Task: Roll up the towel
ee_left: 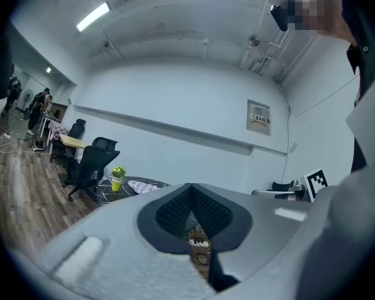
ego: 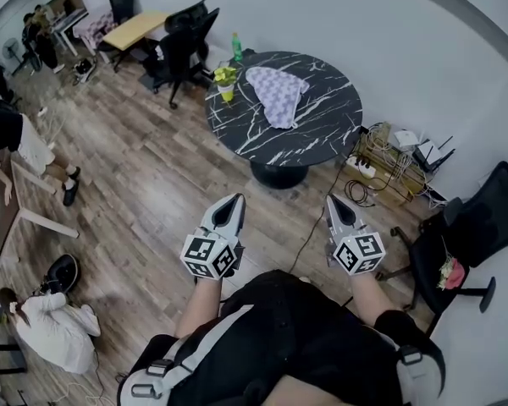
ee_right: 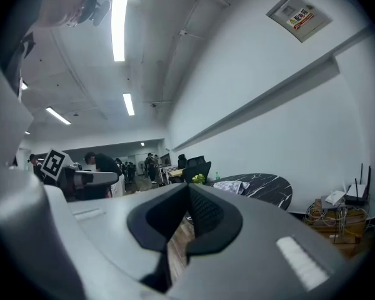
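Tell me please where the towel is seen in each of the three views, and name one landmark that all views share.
Head view: the towel is at upper centre, spread on the round black marble table.
Left gripper view: the towel is small, left of centre, on the table far off.
Right gripper view: the towel is small, right of centre, on the table.
Shared landmark: the marble table under the towel.

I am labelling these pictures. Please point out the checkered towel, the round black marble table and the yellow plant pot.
Checkered towel [ego: 275,94], head view, middle of the cloth.
Round black marble table [ego: 322,127], head view, bare top.
Yellow plant pot [ego: 227,94], head view, side.
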The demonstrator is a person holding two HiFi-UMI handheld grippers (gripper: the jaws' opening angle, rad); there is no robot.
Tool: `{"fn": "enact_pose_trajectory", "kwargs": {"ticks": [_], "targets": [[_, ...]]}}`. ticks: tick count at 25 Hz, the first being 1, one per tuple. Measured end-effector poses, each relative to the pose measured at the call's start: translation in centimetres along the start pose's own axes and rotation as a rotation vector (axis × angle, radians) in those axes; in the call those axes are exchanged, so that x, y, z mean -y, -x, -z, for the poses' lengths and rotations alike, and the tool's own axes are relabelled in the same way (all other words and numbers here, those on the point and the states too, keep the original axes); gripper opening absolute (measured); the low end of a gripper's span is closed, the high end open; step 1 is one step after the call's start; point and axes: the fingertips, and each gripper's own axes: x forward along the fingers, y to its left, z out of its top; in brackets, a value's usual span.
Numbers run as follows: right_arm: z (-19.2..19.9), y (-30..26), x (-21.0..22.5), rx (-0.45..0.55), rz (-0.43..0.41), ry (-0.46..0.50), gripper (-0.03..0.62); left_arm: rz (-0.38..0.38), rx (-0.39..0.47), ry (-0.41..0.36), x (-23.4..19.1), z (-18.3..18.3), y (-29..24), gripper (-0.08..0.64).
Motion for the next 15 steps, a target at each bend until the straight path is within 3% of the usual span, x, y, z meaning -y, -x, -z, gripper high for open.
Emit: {"fn": "enact_pose_trajectory", "kwargs": {"ticks": [6,7,8,9,11,15], "targets": [[-1.2,1.2,1.4,0.059,0.025,-0.003,0.016,0.025,-0.027,-0.013,1.5,0.6,-1.1,0.011],[-1.9,1.7,1.7,0.085,0.039,0.017,0.092,0.022,-0.026,-0.020,1.9,0.6,-1.3,0.095],[-2.5,2.3,2.1,0.111,0.059,0.037,0.267,0.010,-0.019,-0.029,2.1,0.5,-1.5,0.249],[-3.0,2.9,2.6,0.133,0.080,0.055,0.326,-0.011,-0.009,-0.040,2.3,0.4,-1.6,0.368],[-3.7,4.0,3.8,0.159,0.103,0.070,0.371,-0.049,0.011,-0.063,2.5,0.3,-1.9,0.397],[-3.5,5.3,6.5,0.145,0.116,0.038,0.380,-0.073,0.002,-0.077,3.6,0.8,-3.3,0.411]]}}
